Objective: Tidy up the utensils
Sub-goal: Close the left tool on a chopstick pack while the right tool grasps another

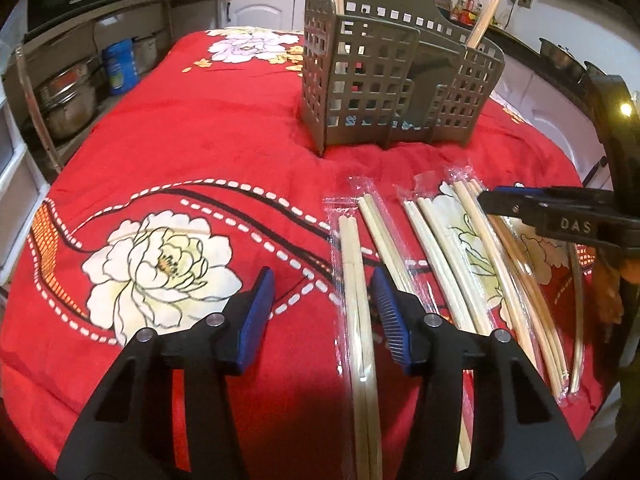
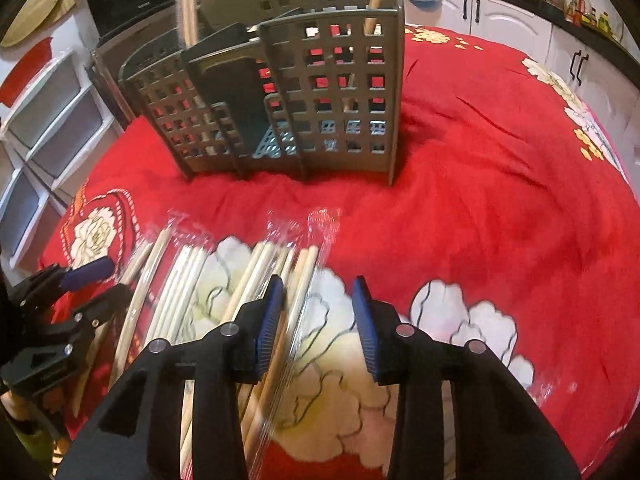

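Several plastic-wrapped pairs of wooden chopsticks (image 1: 436,236) lie side by side on the red flowered cloth (image 1: 192,148); they also show in the right wrist view (image 2: 248,276). A grey lattice utensil holder (image 1: 392,84) stands behind them, with wrapped chopsticks upright (image 1: 486,12) in its compartments; it also shows in the right wrist view (image 2: 288,92). My left gripper (image 1: 322,300) is open and empty, low over the cloth, its right finger beside the leftmost pair (image 1: 354,280). My right gripper (image 2: 318,316) is open and empty over the rightmost pair (image 2: 304,280).
Kitchen counters and white cabinets (image 2: 500,12) surround the table. Metal pots (image 1: 68,100) and a blue container (image 1: 120,66) sit on shelves at left. White drawers (image 2: 52,120) stand beside the table. The right gripper body (image 1: 560,216) shows at the right of the left wrist view.
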Action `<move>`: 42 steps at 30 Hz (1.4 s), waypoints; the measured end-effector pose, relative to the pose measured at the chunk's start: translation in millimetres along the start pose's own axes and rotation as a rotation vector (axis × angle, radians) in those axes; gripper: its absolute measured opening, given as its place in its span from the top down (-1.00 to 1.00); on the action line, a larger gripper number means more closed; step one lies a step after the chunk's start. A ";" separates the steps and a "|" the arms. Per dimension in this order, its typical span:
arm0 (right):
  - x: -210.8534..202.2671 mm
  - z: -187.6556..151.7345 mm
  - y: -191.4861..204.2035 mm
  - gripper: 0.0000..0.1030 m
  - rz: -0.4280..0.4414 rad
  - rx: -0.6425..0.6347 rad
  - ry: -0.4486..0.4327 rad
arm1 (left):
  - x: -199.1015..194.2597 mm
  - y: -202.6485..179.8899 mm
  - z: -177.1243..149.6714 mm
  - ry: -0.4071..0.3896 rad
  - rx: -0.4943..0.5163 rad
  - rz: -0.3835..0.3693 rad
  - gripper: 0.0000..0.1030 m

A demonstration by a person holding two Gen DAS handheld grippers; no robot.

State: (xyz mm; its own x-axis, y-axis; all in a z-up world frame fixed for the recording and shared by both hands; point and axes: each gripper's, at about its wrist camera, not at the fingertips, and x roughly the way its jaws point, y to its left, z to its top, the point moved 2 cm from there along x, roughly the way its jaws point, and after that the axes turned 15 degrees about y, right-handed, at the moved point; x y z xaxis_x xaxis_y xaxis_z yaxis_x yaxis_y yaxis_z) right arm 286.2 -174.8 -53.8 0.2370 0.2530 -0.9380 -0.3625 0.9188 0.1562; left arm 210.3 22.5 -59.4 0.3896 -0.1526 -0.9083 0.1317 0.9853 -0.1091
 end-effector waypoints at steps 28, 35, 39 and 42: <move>-19.3 21.2 -27.1 0.85 0.141 0.057 -0.096 | 16.5 4.9 41.9 0.041 0.015 -0.033 0.89; -49.2 18.5 -8.1 0.86 0.141 -0.006 -0.161 | -3.9 8.5 44.9 -0.009 0.006 -0.051 0.91; -67.8 16.2 -0.9 0.87 0.148 -0.030 -0.203 | -24.8 8.3 51.4 -0.064 0.004 -0.045 0.92; -81.9 13.5 4.1 0.87 0.147 -0.049 -0.237 | -38.4 8.1 57.2 -0.100 0.002 -0.048 0.92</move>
State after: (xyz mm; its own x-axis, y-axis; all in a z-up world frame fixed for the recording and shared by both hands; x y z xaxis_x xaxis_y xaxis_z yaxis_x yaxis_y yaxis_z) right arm 277.4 -187.7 27.8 0.3806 0.4514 -0.8071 -0.4500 0.8529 0.2648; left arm 248.6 31.9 -2.3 0.4714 -0.2066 -0.8574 0.1539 0.9765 -0.1506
